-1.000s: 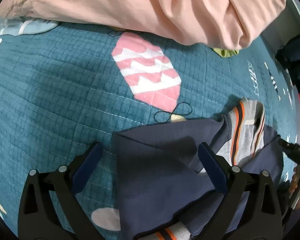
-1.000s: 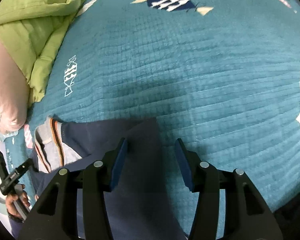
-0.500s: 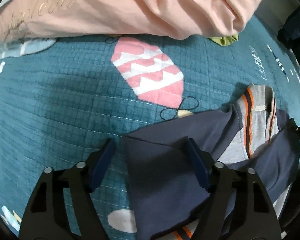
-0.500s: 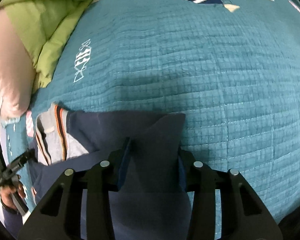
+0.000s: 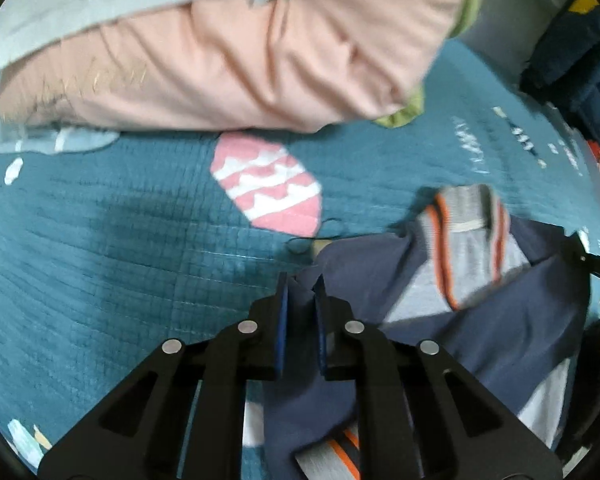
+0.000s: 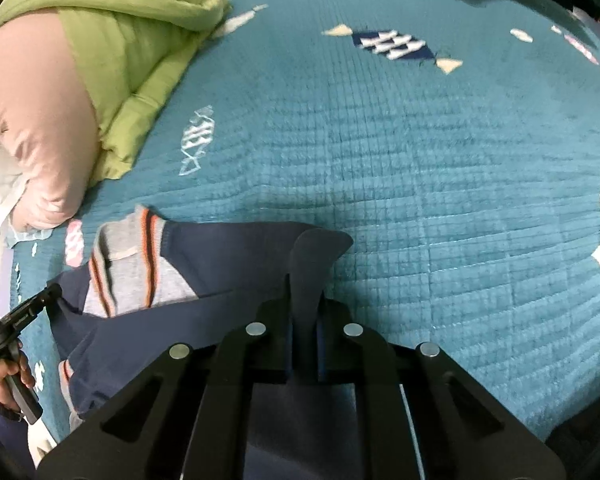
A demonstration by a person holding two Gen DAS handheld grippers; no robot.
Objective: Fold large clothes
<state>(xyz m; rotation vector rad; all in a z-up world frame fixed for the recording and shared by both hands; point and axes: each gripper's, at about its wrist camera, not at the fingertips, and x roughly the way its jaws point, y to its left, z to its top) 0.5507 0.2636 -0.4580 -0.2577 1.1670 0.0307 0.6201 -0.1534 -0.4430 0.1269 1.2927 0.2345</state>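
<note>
A navy garment point(image 5: 520, 312) with a grey collar striped in orange point(image 5: 464, 256) lies on a teal quilted bedspread point(image 5: 100, 248). My left gripper point(image 5: 300, 292) is shut on one navy corner of the garment. My right gripper point(image 6: 306, 300) is shut on the other navy corner point(image 6: 312, 256), which sticks up between its fingers. The garment point(image 6: 220, 256) stretches between the two grippers, with the collar point(image 6: 132, 264) lying to the left in the right wrist view. The left gripper also shows at the left edge of the right wrist view point(image 6: 16, 320), held by a hand.
A pink padded quilt point(image 5: 240, 60) is heaped along the far side, over a lime green one point(image 6: 132, 40). Dark clothing point(image 5: 580, 52) is piled at the right beyond the bed. The bedspread carries a pink and white patch point(image 5: 268, 188) and small fish motifs point(image 6: 392, 46).
Both grippers have gone from open around the navy corners to shut on them. The corners are now pinched and slightly lifted, and both views have tilted up.
</note>
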